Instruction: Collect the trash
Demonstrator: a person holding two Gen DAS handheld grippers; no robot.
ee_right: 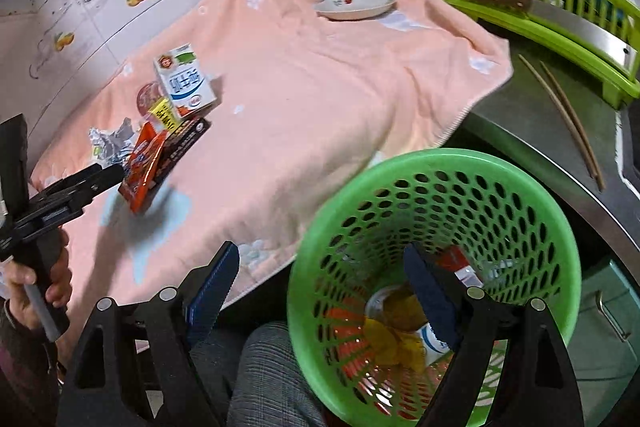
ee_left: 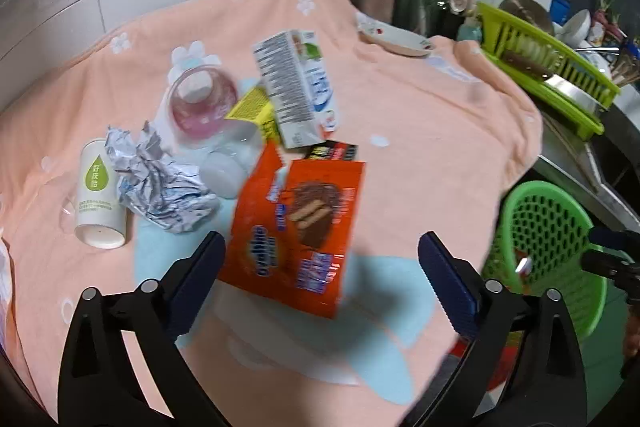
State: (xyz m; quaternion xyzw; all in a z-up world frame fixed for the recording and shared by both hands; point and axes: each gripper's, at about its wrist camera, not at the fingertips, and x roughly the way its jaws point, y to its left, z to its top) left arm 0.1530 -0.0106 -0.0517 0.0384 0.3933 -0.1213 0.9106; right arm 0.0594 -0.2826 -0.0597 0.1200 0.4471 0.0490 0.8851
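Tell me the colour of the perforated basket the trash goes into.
Bright green basket, clearest in the right wrist view, with wrappers already inside.

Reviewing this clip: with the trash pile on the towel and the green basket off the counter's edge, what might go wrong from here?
1. The orange wrapper lies between the open left gripper fingers, overlapping the black packet; a grab may drag both.
2. The milk carton leans on the pile and may topple.
3. The green basket sits past the towel edge, so a short drop could miss.

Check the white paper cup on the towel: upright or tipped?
Tipped. The white paper cup lies on its side on the pink towel, beside the crumpled foil.
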